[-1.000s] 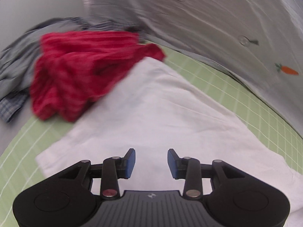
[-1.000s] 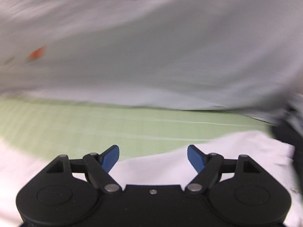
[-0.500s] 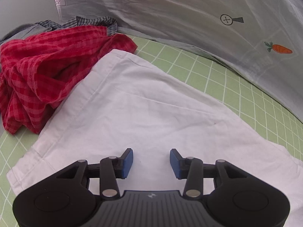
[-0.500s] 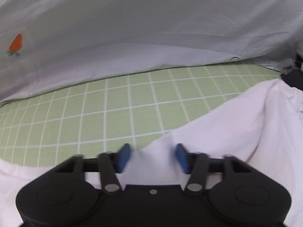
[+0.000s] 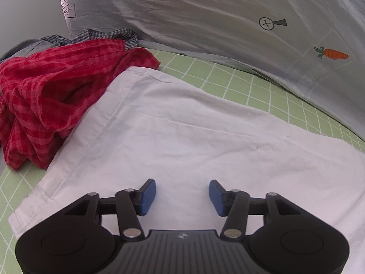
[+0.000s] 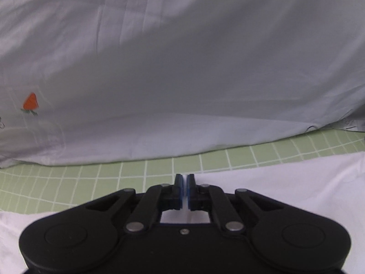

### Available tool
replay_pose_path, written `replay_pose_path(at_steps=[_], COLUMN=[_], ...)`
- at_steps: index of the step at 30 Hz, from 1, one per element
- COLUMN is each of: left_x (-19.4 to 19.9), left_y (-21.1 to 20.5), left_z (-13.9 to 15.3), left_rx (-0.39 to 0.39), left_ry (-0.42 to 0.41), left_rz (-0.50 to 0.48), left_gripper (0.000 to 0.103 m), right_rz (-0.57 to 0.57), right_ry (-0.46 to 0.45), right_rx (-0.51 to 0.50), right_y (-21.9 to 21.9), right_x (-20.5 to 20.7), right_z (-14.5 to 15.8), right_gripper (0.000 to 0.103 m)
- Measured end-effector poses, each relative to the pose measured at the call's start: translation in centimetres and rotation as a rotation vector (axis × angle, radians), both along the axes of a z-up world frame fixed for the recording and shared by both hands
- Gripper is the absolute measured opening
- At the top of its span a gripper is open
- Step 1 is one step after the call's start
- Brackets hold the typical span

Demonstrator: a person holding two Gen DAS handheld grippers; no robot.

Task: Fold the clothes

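Note:
A white garment (image 5: pixel 182 132) lies spread flat on a green grid mat (image 5: pixel 228 80). My left gripper (image 5: pixel 182 194) hovers over its near part; its jaws are opening and nothing is between the blue pads. In the right wrist view the same white garment (image 6: pixel 285 182) reaches in from the right, over the mat (image 6: pixel 91 178). My right gripper (image 6: pixel 184 182) is shut at the garment's far edge, with a thin sliver of white cloth pinched between the pads.
A crumpled red checked garment (image 5: pixel 45 91) lies on the white one's left edge, with a blue checked garment (image 5: pixel 109 34) behind it. A large grey cloth with a carrot print (image 5: pixel 228 22) rises along the mat's far side (image 6: pixel 182 68).
The left jaws have spread wider over the white garment. The right gripper slid along the garment's edge and its jaws went from wide apart to shut on that edge.

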State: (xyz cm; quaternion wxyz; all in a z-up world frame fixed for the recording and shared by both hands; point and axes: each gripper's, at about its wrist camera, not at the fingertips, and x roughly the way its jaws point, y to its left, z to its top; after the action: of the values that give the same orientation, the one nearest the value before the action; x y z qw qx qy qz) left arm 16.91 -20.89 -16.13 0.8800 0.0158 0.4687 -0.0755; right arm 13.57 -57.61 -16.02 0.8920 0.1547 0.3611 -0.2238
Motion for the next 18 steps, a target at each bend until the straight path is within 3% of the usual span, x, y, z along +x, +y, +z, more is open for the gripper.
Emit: replay_pose_path(at_steps=[2,3,4,6,9,13,18], left_x=[0.0,0.1,0.1,0.0,-0.8,-1.6,-0.7], left_y=[-0.2,-0.1,-0.1,0.3,1.6,3.6,6.5], left_z=[0.0,0.0,0.1,0.3,0.7,0.8,0.4], left_rx=[0.001,-0.001,-0.004,-0.018,-0.038,-0.001,-0.029], left_ry=[0.002,0.006,0.010,0.018,0.003,-0.029,-0.023], left_rz=[0.002,0.013,0.025,0.062,0.114,0.154,0.193], left_gripper=[0.059,0.059,0.059,0.059,0.059,0.060,0.060], right_rz=[0.013,0.014,0.013,0.024,0.033,0.014,0.011], right_ry=[0.005,0.004,0.000,-0.018,-0.010,0.045,0.151], right_rx=[0.024,0.031,0.027,-0.007,-0.066,-0.085,-0.110], right_y=[-0.4,-0.5,-0.5,-0.2,0.1,0.3,1.7], right_x=[-0.1,-0.4,-0.9,-2.7,-6.5,-12.7,-18.2], right_z=[-0.5,-0.3,0.0,0.9,1.8,1.7,0.4], right_gripper=[0.020,0.049,0.069,0.073,0.087,0.088,0.088])
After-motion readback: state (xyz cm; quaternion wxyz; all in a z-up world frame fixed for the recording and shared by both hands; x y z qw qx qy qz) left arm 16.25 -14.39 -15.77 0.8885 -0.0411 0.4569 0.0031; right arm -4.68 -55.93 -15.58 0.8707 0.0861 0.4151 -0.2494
